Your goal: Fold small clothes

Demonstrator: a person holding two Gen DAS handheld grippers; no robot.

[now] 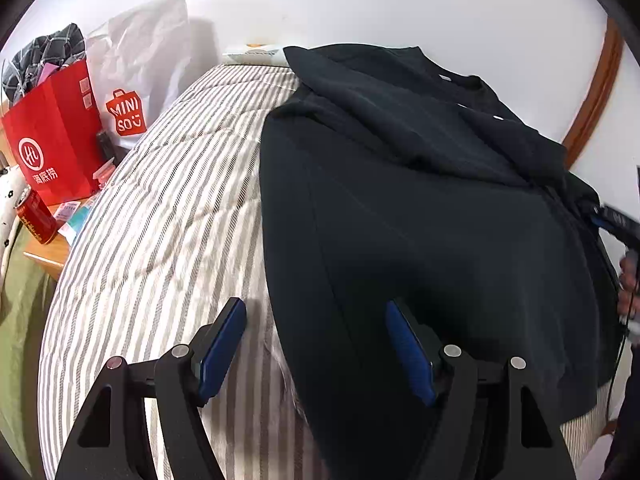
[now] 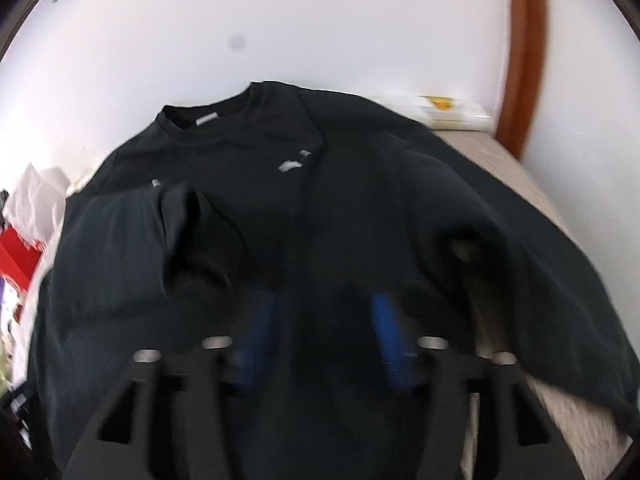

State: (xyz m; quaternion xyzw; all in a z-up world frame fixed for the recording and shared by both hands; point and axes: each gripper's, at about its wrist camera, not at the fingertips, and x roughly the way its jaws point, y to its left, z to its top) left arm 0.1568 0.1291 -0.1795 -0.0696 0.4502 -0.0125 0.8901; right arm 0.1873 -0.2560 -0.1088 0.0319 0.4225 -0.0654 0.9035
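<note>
Sweatshirt [image 1: 420,216], black, long-sleeved, spread on striped bedcover [image 1: 168,208] with neck toward white wall [image 1: 360,4]; one sleeve [image 2: 132,240] folded across the chest; left gripper [image 1: 316,344] poised at the near hem edge, blue-padded fingers [image 1: 222,350] apart, one over bedcover, one over cloth, nothing pinched; right gripper [image 2: 326,332] blurred above the garment's lower body, fingers apart, nothing between them; red paper bag [image 1: 56,136], white Miniso bag [image 1: 136,76] and red can [image 1: 36,218] beside the bed.
</note>
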